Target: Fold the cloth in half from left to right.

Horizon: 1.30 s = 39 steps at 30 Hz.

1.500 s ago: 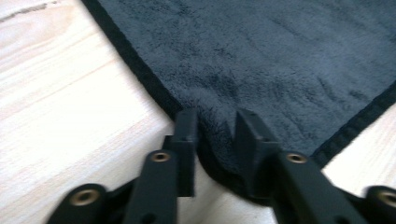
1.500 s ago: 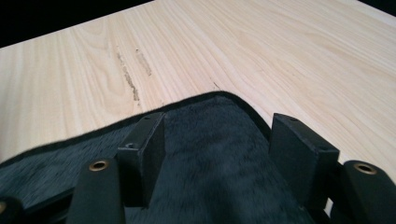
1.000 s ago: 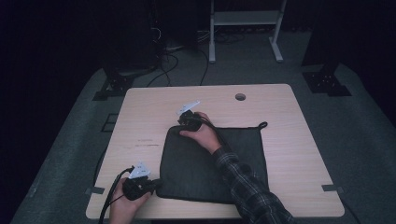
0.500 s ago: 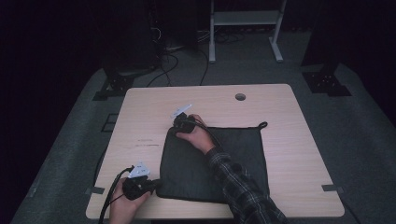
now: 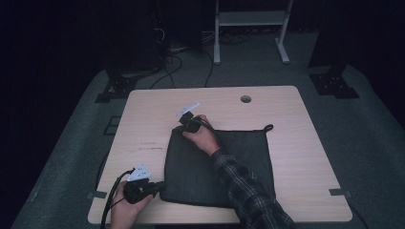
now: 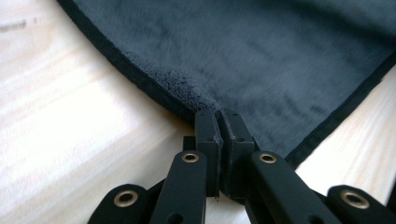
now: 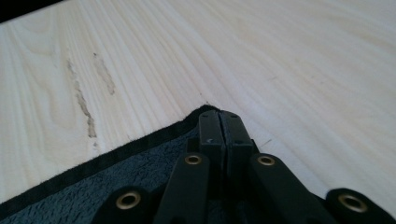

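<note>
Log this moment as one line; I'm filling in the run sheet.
left gripper: shut on dark grey fleece cloth near corner | right gripper: shut on far corner | light wooden table

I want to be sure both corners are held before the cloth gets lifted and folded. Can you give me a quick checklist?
1. Left claw shut on the near left corner of the dark cloth: ok.
2. Right claw shut on the far left corner, having just closed: ok.
3. Cloth lying flat on the table: ok.
4. Table free of things beside the cloth: ok.
5. Grip firm enough to lift: cannot tell.
</note>
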{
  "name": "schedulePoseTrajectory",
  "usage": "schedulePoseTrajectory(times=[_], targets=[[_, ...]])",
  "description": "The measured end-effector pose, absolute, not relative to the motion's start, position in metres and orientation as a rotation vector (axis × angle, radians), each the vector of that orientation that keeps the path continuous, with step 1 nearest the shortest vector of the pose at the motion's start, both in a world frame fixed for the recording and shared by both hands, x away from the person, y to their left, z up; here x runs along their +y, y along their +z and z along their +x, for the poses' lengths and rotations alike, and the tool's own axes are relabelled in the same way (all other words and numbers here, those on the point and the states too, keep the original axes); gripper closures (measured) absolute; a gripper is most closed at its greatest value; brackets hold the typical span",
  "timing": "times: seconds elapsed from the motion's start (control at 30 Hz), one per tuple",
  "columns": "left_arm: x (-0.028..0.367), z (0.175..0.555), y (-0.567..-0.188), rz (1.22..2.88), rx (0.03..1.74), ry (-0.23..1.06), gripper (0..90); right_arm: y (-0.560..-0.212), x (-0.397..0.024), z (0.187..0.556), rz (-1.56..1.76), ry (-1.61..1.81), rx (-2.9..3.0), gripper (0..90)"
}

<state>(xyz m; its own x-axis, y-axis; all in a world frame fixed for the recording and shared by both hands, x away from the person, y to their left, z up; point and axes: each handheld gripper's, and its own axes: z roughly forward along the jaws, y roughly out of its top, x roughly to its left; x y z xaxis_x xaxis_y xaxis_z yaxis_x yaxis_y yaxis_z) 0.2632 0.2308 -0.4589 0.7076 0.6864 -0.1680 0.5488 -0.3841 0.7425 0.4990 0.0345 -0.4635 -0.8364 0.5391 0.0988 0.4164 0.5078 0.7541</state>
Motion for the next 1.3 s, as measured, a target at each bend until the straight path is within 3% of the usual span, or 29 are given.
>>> schedulePoseTrajectory(times=[0.5,1.3], targets=[[0.201,0.272,-0.43,1.987,0.763,0.165,86.7,-0.428,-0.008,0.494,0.81,1.336,2.548,88.1],[0.102,0.293,-0.413,1.987,0.489,0.039,86.7,-0.402,-0.109,0.483,0.883,1.346,2.471,88.1]])
